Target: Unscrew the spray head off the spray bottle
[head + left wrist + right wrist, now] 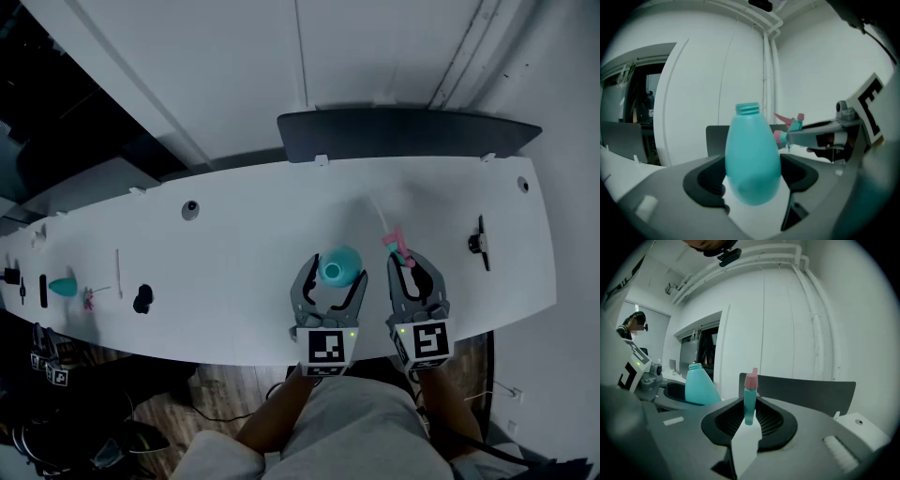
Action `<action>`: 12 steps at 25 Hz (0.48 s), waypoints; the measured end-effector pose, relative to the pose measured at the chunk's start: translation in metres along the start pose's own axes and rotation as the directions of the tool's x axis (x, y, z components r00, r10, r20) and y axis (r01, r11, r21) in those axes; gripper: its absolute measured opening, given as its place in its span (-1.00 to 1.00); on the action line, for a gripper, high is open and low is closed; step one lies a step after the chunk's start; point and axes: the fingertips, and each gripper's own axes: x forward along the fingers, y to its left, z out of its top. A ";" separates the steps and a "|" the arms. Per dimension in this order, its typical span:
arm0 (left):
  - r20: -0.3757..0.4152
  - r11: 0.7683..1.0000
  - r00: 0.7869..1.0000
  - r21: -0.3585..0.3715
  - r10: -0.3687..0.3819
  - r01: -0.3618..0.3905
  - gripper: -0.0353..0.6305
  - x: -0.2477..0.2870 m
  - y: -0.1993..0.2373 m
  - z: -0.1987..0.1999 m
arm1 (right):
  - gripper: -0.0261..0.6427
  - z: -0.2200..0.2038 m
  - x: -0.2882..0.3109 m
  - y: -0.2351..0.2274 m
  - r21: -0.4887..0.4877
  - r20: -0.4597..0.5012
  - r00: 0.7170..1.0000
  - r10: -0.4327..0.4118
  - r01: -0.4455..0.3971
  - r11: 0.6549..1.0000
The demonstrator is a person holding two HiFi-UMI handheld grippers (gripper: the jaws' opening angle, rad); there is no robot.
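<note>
— Where is the bottle?
— The left tongs (pixel 328 274) grip the teal bottle (pixel 339 266) by its body, their jaws spread wide and pressing on both sides. It hangs neck up over the table (pixel 234 244), near the front edge, right of the middle. Its threaded neck is bare.
— And the spray head?
— Just beside the bottle on the right, not touching it. The right tongs (pixel 405 259) are nearly closed, clamped on the pink-and-teal spray head (pixel 397 246).
</note>
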 end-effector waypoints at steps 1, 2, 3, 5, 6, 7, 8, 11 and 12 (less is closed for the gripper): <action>0.008 1.000 1.000 0.012 0.003 -0.003 0.18 -0.003 -0.008 0.004 | -0.71 0.001 -0.007 -0.002 0.004 0.012 1.000 0.004 -0.005 1.000; 0.015 1.000 1.000 0.022 0.007 -0.007 0.18 -0.007 -0.017 0.008 | -0.71 0.002 -0.015 -0.005 0.007 0.024 1.000 0.010 -0.010 1.000; 0.022 1.000 1.000 0.026 0.013 -0.013 0.18 -0.011 -0.026 0.010 | -0.70 0.002 -0.024 -0.007 0.011 0.036 0.999 0.018 -0.019 1.000; 0.031 0.999 0.999 0.024 0.032 -0.032 0.18 -0.021 -0.045 0.013 | -0.70 0.002 -0.044 -0.011 0.023 0.057 0.998 0.041 -0.042 0.999; 0.033 0.999 0.999 0.021 0.043 -0.044 0.18 -0.027 -0.055 0.012 | -0.70 0.001 -0.056 -0.014 0.030 0.066 0.996 0.052 -0.054 0.998; 0.034 0.998 0.998 0.019 0.053 -0.053 0.18 -0.034 -0.066 0.011 | -0.70 -0.001 -0.068 -0.016 0.035 0.074 0.995 0.061 -0.064 0.997; 0.034 0.998 0.998 0.015 0.061 -0.061 0.18 -0.040 -0.077 0.009 | -0.70 -0.003 -0.079 -0.020 0.037 0.080 0.994 0.069 -0.072 0.997; 0.031 0.997 0.996 -0.004 0.082 -0.082 0.18 -0.054 -0.112 0.003 | -0.70 -0.012 -0.112 -0.031 0.026 0.091 0.992 0.083 -0.085 0.996; 0.030 0.996 0.995 -0.005 0.091 -0.091 0.18 -0.060 -0.122 0.003 | -0.70 -0.015 -0.123 -0.034 0.023 0.094 0.992 0.088 -0.091 0.996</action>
